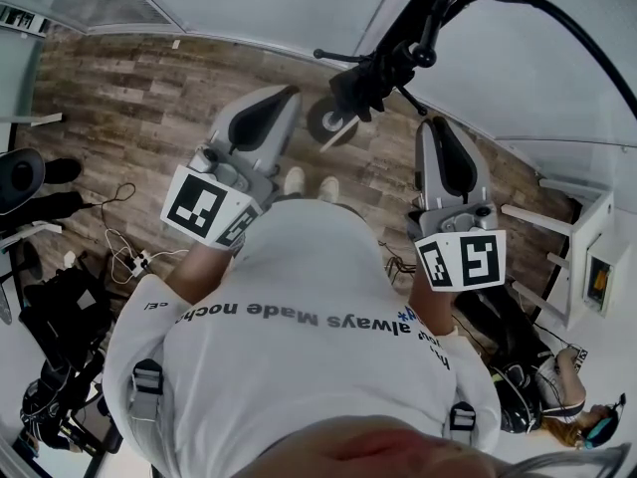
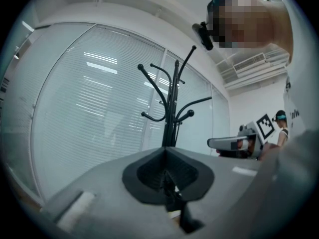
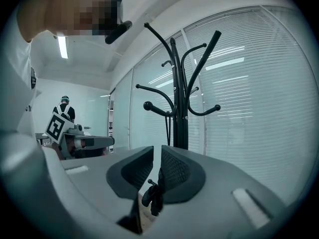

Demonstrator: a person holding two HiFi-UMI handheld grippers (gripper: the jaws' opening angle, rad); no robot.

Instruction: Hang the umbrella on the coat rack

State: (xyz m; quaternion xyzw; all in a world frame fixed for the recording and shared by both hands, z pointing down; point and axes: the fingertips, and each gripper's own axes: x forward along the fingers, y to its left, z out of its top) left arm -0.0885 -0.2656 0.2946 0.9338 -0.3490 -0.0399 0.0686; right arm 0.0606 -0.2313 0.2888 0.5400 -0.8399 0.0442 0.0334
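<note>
A black folded fabric umbrella (image 1: 360, 86) is being shown hanging, as far as can be judged, on the black metal coat rack (image 3: 180, 113) straight ahead of both tongs. The left tongs (image 2: 167, 151) and the right tongs (image 3: 154, 151) are being held shut and empty, just short of the rack. The hanging is being judged done, with only a withdrawal being left.

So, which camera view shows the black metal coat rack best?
The right gripper view: the black metal coat rack stands large, hooks clear. The left gripper view shows it smaller; the head view only foreshortened from above.
</note>
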